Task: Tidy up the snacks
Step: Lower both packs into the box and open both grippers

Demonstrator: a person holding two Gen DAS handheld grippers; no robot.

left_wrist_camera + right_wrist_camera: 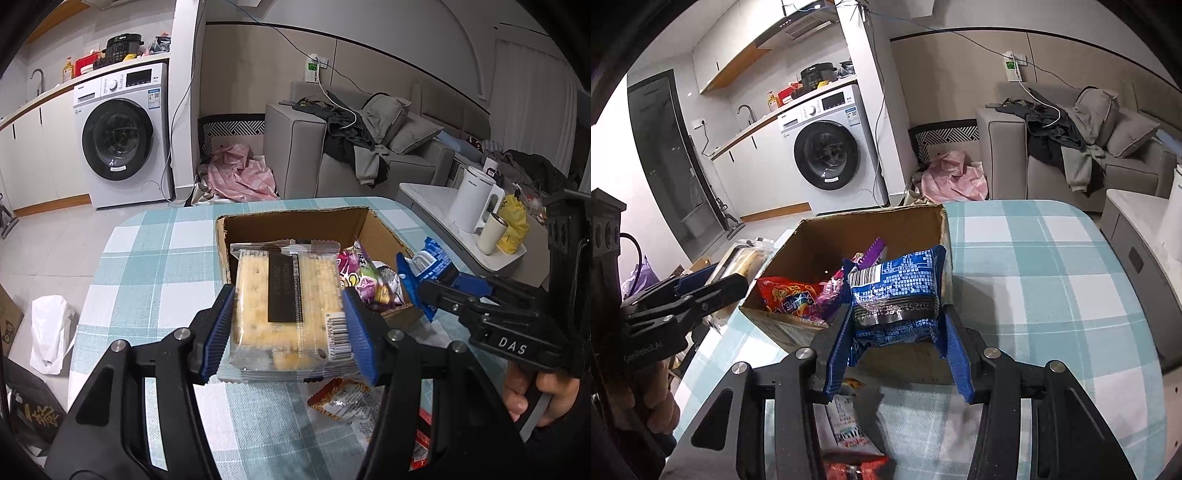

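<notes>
My left gripper (288,325) clenched a clear-wrapped cracker pack (286,306) just short of the cardboard box (295,221) on the checked bench (155,258); my right gripper (895,341) grasped a blue snack packet (895,288) at the box's near right corner. Purple and red packets (790,299) lay inside the box.

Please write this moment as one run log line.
left gripper: holds cracker pack | right gripper: holds blue packet | box: partly filled
</notes>
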